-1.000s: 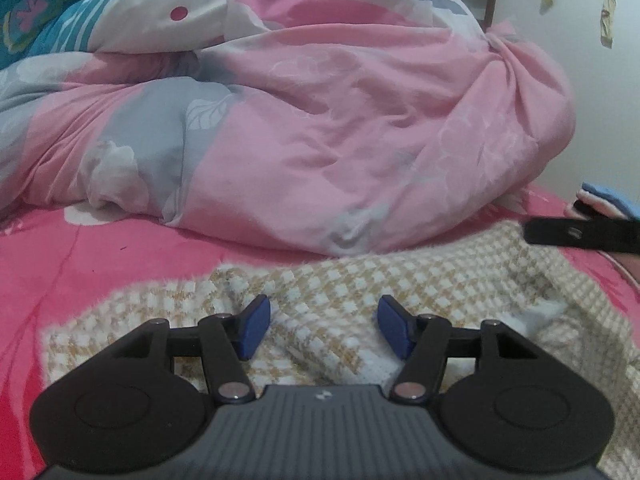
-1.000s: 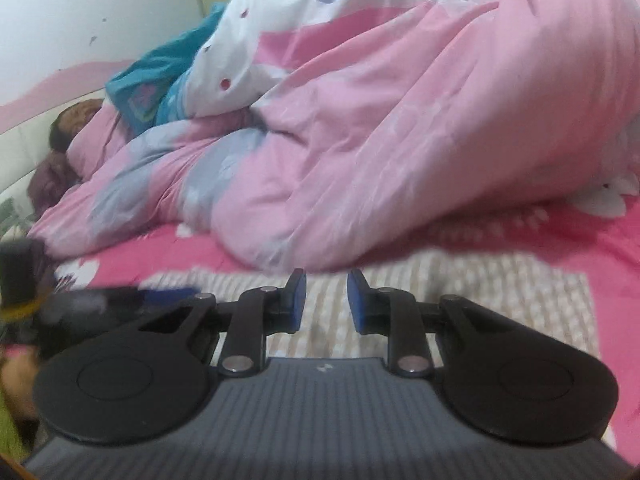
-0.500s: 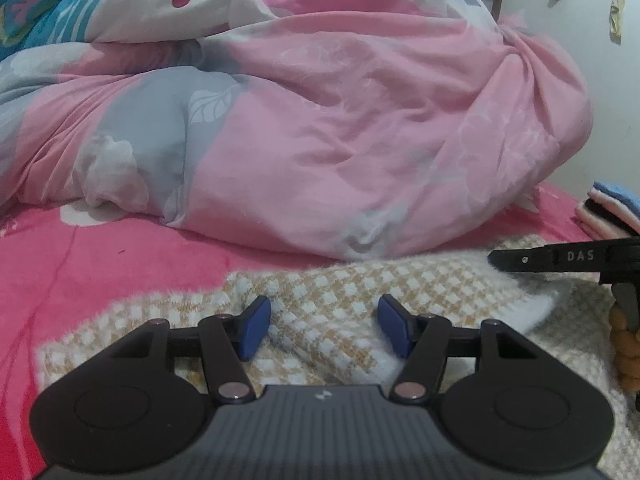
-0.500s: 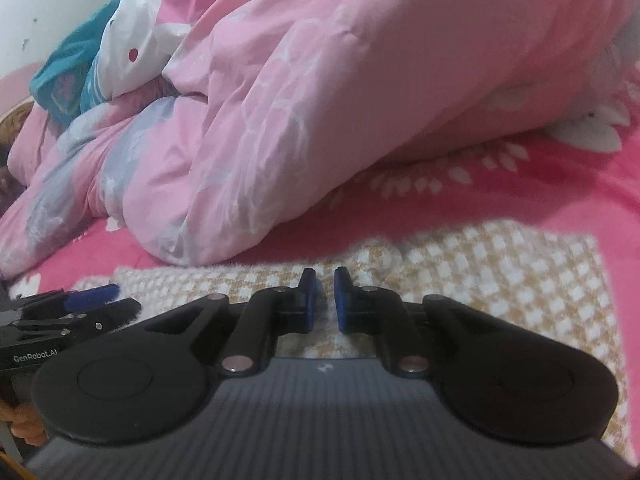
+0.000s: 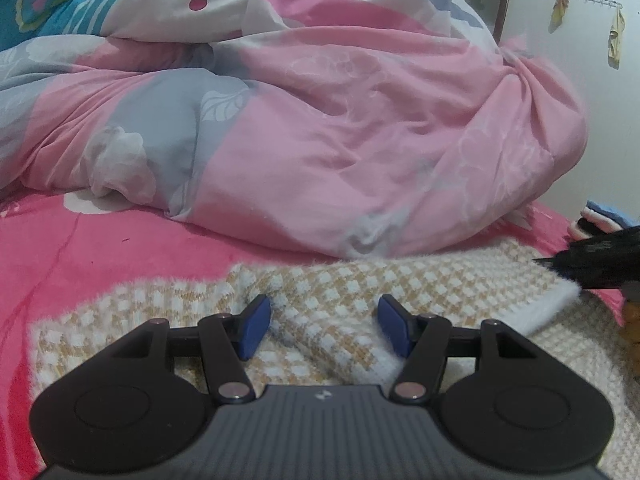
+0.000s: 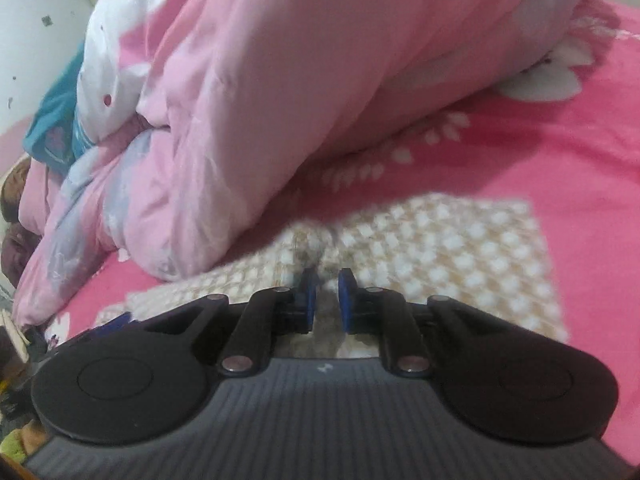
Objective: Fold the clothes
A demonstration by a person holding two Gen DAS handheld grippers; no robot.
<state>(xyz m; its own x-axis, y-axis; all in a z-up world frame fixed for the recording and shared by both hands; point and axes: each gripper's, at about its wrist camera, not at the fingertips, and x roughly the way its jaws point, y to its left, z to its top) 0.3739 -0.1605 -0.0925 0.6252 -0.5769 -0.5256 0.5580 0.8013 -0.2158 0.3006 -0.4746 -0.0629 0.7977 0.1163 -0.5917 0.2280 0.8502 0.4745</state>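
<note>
Sweater flat on the bed, my right claw pinching for a fold.

My left gripper point(image 5: 322, 326) hovers with jaws apart over the sweater point(image 5: 344, 292), which lies spread on the pink sheet point(image 5: 100, 248) just in front of the duvet point(image 5: 320, 128); a ridge of knit sits between the pads, unpinched. My right gripper point(image 6: 324, 304) has just been closing and now stands nearly together, low over the knit; whether any cloth is caught I can't tell through the blur. I'd want a firm bite on the edge, then match it on the left and lift both evenly so the fold lands square.
</note>
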